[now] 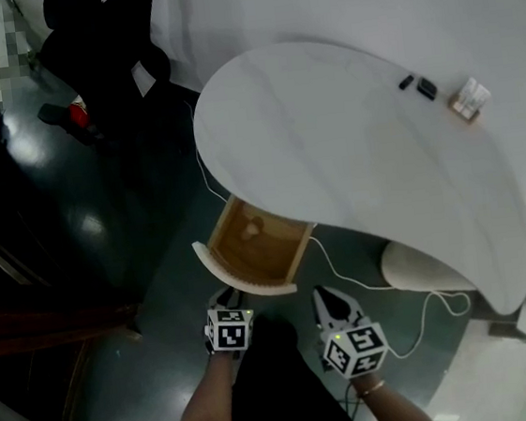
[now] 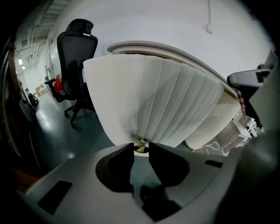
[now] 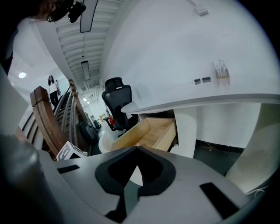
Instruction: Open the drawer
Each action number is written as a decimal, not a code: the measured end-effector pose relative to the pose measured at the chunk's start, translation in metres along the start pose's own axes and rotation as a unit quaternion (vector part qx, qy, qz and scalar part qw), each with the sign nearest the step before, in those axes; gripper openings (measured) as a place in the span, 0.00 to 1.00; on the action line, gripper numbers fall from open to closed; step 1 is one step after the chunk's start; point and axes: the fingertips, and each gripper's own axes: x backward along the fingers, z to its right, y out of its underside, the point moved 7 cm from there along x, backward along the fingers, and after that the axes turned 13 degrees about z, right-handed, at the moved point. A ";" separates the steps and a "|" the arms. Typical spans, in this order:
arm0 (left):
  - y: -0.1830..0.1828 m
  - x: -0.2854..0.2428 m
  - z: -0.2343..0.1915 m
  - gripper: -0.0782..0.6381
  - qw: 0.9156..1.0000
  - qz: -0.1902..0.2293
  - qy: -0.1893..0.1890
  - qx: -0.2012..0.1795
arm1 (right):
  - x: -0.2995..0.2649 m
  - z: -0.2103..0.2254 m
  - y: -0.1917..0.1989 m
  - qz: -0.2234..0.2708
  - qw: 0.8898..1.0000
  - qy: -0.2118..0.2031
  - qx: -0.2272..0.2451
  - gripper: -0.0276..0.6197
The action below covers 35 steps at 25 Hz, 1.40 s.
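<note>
In the head view, the wooden drawer with the curved white front sticks well out from under the curved white tabletop. Your job looks almost done.

In the left gripper view, your left hand-held gripper is clamped on the small brass knob. You likely just need to let go.

In the right gripper view, your right hand-held gripper is closed and holds nothing.

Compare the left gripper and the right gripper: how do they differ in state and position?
The left gripper's jaws clamp the brass knob on the drawer front; the right gripper's jaws are shut on nothing. The left gripper is at the open drawer; the right gripper hangs beside it, apart. Both carry a marker cube.
</note>
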 end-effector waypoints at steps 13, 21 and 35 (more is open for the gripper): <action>0.003 0.008 -0.001 0.26 0.998 -0.053 -0.007 0.029 | 0.004 -0.015 -0.001 -0.016 1.000 -0.017 0.016 0.05; -0.016 0.044 0.004 0.23 0.999 -0.032 -0.011 0.030 | 0.005 -0.025 -0.012 0.003 1.000 -0.023 0.014 0.05; -0.077 0.102 0.004 0.17 0.997 0.074 -0.021 0.014 | 0.012 -0.032 -0.035 0.034 0.999 -0.019 0.010 0.05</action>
